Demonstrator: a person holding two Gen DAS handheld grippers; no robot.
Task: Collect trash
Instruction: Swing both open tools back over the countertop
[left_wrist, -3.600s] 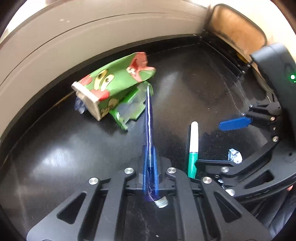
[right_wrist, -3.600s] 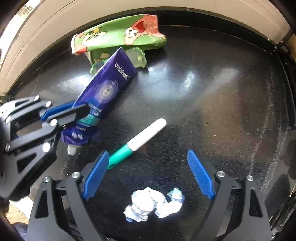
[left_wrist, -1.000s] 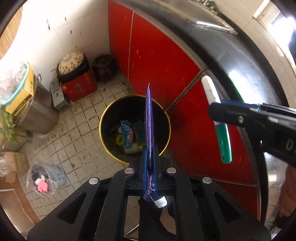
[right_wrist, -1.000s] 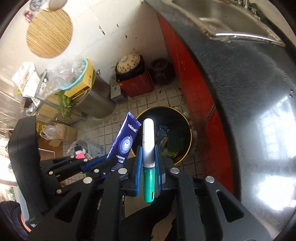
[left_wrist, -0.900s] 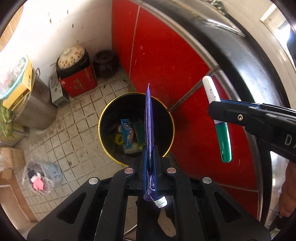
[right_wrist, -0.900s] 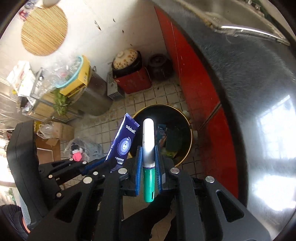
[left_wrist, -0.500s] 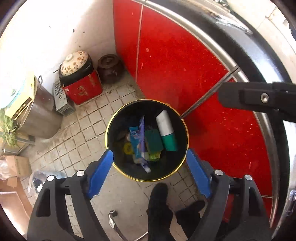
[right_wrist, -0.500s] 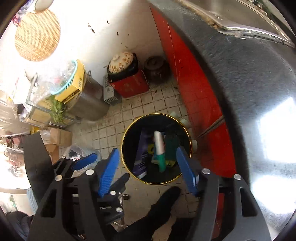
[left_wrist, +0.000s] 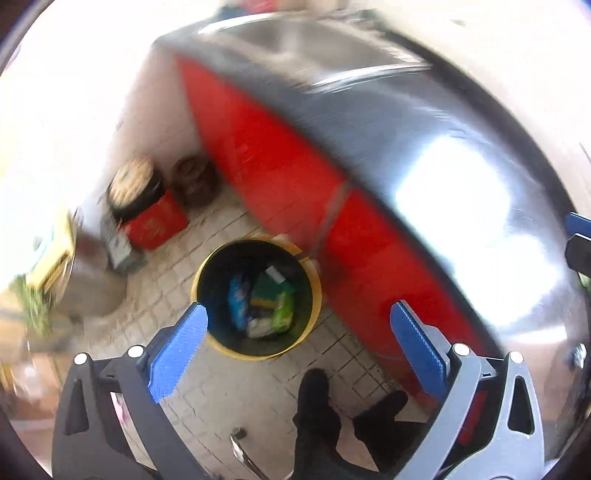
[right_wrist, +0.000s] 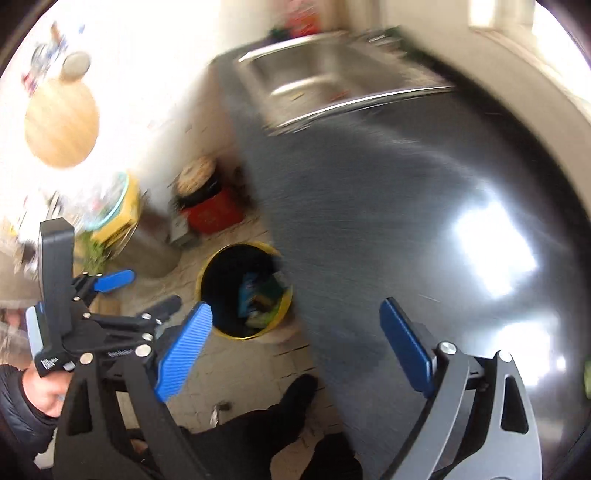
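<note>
Hanging over the tiled floor, the left gripper (left_wrist: 297, 343) has just been spreading its jaws and now stands wide with nothing between them; the right gripper (right_wrist: 295, 343) likewise, empty above the black counter's (right_wrist: 424, 221) edge. Below, the yellow-rimmed bin (left_wrist: 207, 266) beside the red cabinet (left_wrist: 266, 155) holds the trash (left_wrist: 266, 302), a blurred heap of blue and green wrappers.

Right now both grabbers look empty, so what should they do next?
Probably swing both back over the black counter to look for more trash. The left gripper and right gripper have just been opening and hold nothing between their blue pads, and the yellow-rimmed bin on the floor already holds wrappers, so this drop looks finished.
</note>
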